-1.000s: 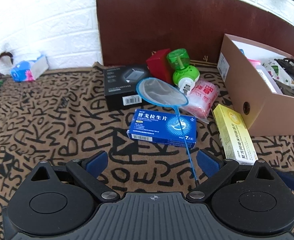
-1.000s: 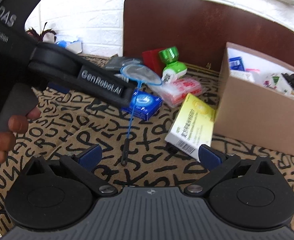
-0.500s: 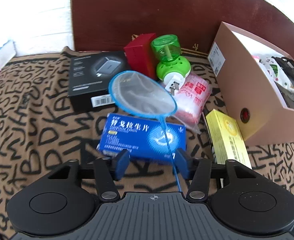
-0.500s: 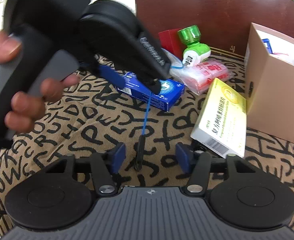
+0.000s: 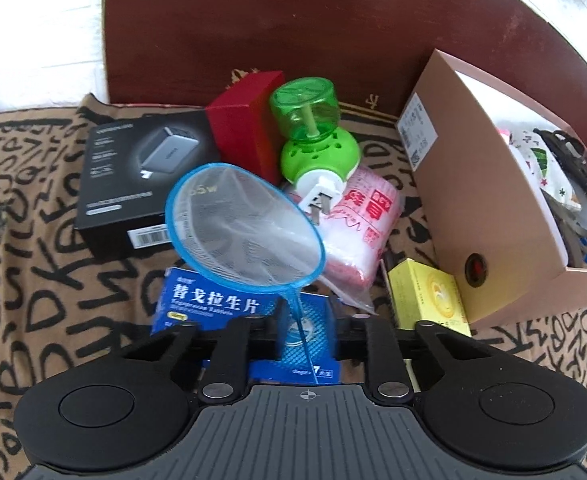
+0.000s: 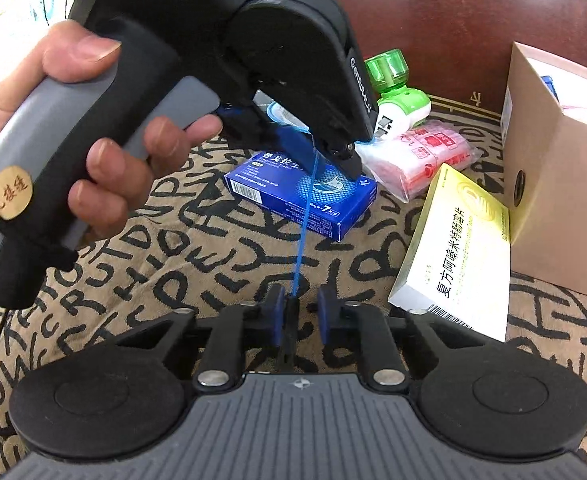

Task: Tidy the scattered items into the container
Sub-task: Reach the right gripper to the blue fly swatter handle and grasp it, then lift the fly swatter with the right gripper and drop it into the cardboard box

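A small blue fish net (image 5: 245,232) lies over the blue medicine box (image 5: 217,304), its thin handle (image 6: 303,216) running toward me. My left gripper (image 5: 307,328) has its jaws narrowed on either side of the blue box and the net handle; contact is hidden. It shows in the right wrist view (image 6: 333,152) above the box. My right gripper (image 6: 298,312) is nearly shut around the handle's black end (image 6: 291,320), with small gaps showing. The cardboard box (image 5: 473,200) stands at the right.
A yellow medicine box (image 6: 457,252), a pink packet (image 5: 357,224), a green plug-in vaporizer (image 5: 313,136), a red box (image 5: 249,120) and a black charger box (image 5: 133,168) lie on the patterned cloth. A brown headboard (image 5: 333,20) stands behind.
Both grippers moved forward and narrowed their jaws: the left one onto the blue box and net handle, the right one around the handle's black end.
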`<state>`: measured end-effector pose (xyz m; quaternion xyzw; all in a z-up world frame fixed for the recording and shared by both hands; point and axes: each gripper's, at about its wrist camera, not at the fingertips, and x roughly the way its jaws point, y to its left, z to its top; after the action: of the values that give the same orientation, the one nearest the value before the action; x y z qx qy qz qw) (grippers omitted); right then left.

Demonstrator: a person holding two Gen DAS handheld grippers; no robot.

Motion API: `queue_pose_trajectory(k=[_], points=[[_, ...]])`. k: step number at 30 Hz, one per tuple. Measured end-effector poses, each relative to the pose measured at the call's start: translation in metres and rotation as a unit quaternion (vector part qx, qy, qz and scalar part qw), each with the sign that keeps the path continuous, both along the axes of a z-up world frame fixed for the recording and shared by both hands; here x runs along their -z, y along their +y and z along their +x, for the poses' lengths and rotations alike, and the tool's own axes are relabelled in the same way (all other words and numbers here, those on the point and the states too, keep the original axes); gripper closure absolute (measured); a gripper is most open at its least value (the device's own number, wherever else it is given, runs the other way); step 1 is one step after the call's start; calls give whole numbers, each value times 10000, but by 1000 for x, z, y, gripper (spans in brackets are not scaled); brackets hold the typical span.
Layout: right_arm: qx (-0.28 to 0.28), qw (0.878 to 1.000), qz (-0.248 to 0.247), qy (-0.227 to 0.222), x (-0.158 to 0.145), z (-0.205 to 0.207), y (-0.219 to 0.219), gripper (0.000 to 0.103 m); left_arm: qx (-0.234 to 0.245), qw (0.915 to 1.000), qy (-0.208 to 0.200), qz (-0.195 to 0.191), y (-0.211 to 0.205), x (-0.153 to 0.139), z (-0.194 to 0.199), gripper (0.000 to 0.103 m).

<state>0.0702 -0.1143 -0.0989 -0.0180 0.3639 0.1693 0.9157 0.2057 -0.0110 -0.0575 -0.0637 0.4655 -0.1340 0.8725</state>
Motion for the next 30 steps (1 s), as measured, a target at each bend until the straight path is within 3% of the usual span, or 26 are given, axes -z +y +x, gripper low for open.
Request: queue_pose_trajectory(k=[2, 8, 18, 30], points=[[10, 10000, 38, 16, 0, 0, -1, 94, -34, 10000, 17, -3, 0, 2, 1, 100], [-33, 9999, 127, 8, -5, -7, -4, 95, -113, 9998, 3, -157, 7, -4, -8, 102], [-33, 9985, 255, -493, -34, -35, -11, 95, -136, 9980, -589, -176, -4, -56, -44, 102], [614, 9882, 285, -1376, -79, -50, -79, 96, 403, 9889, -1361, -445, -87, -128, -50, 102]])
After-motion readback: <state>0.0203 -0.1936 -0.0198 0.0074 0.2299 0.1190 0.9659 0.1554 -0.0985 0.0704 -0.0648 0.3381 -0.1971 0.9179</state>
